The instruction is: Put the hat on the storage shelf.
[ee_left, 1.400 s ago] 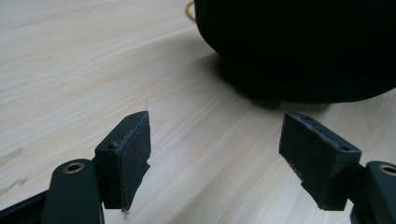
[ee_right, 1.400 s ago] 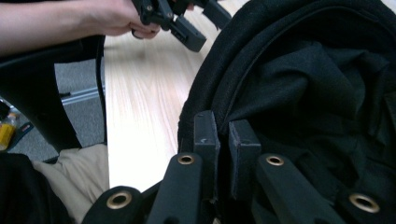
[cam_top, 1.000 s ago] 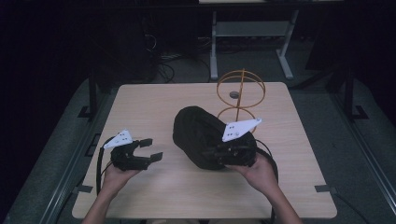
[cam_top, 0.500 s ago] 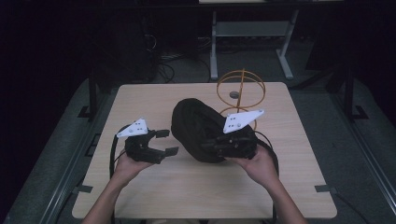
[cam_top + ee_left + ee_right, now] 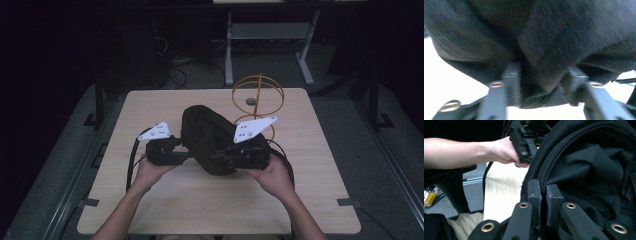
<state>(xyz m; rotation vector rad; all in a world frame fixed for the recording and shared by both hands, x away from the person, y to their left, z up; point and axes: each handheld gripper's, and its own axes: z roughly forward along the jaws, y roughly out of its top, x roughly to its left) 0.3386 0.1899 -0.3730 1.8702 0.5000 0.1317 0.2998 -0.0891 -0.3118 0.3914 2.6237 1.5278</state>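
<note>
Since the earlier frames, left gripper (image 5: 187, 152) is brought against the bag (image 5: 210, 135), jaws closing around soft cloth; right gripper (image 5: 543, 195) is clamped on its hem; limp fabric, best gripped at edges.

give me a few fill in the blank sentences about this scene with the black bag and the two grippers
1. The black bag lies on a ____ table.
2. Behind the bag stands an orange wire ____.
3. The right gripper is shut on the bag's ____.
4. The left gripper has just been closing, with black ____ of the bag between its jaws.

Missing words: wooden; stand; edge; fabric
</note>
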